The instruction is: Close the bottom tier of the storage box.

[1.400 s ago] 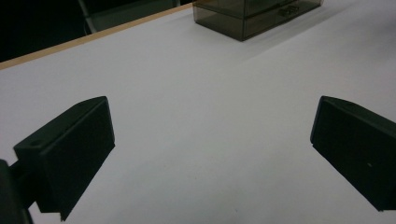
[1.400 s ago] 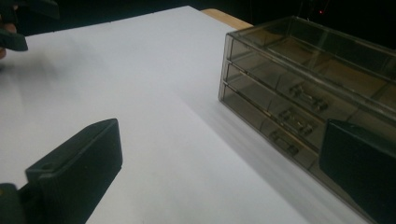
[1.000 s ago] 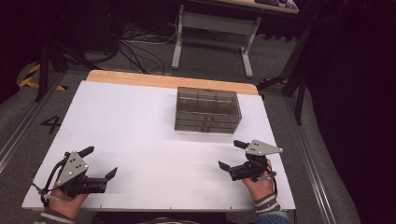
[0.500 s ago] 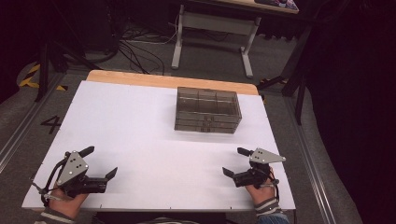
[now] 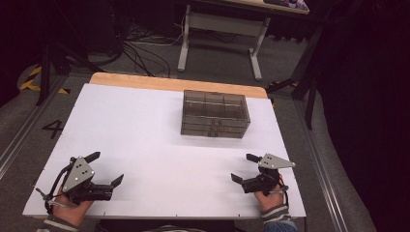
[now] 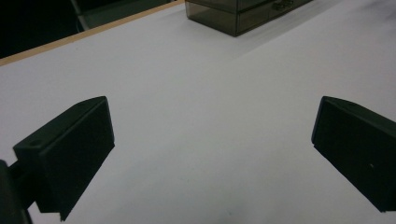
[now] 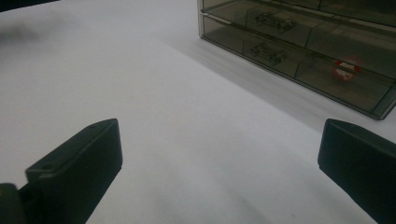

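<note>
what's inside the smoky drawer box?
Through the drawer box front, the right gripper view shows small dark parts in two drawers and a red-and-white item in another. Tinted plastic blurs what they are.

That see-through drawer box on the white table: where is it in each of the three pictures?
High view: the drawer box sits toward the table's far edge, right of centre.
Left gripper view: a corner of it at the top edge, right of centre.
Right gripper view: at the upper right, drawer fronts facing the camera, a red item inside.
Shared landmark: the white table it stands on.
</note>
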